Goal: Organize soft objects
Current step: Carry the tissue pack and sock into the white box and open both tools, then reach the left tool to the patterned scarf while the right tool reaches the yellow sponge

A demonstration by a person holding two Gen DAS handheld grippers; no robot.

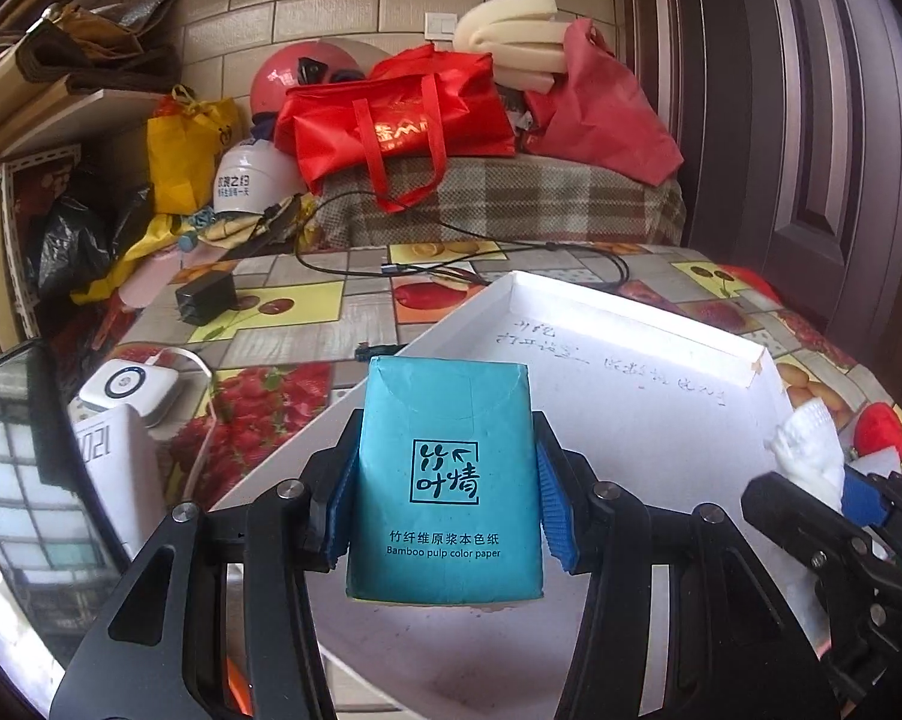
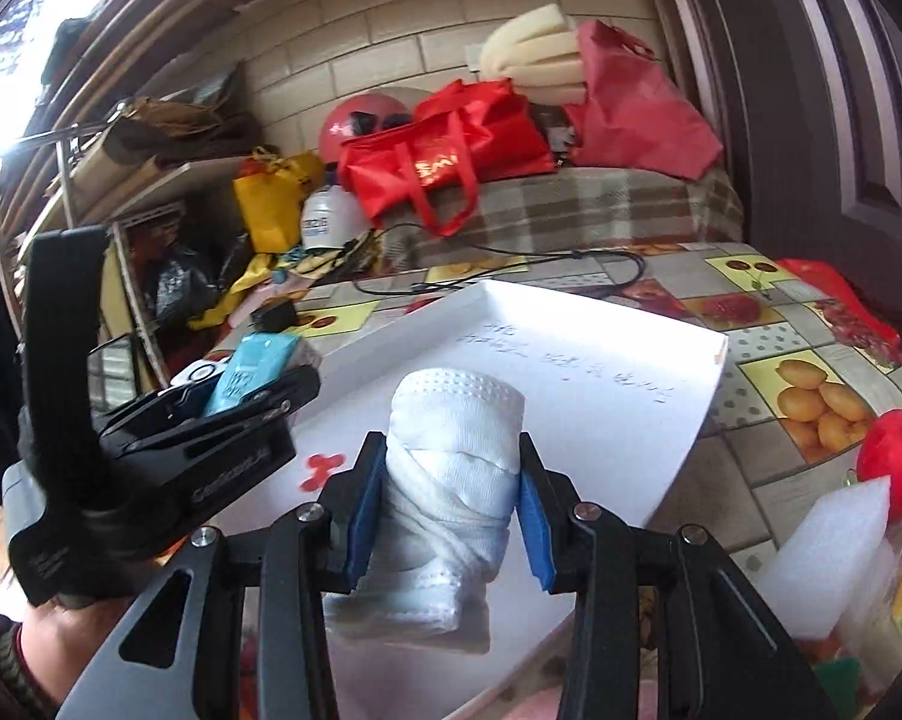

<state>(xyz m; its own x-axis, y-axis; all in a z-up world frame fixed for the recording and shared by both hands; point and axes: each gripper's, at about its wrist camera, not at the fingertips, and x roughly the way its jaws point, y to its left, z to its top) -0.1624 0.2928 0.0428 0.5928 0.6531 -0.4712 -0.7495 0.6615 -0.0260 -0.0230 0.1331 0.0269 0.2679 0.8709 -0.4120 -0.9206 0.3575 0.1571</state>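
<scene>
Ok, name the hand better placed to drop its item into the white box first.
Left, marginally. Its teal tissue pack already hangs over the white box; the right's rolled white mask hangs at the box's near edge. Both jaws grip firmly.

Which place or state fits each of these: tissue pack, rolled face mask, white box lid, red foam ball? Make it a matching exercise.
Things:
1. tissue pack
2. rolled face mask
3. white box lid
4. red foam ball

Places or states:
A. lying open on the fruit-print tablecloth
B. clamped in the right gripper
C. resting near the table's right edge
D. clamped in the left gripper

Pairs: 1-D, 2-B, 3-A, 4-C
</scene>
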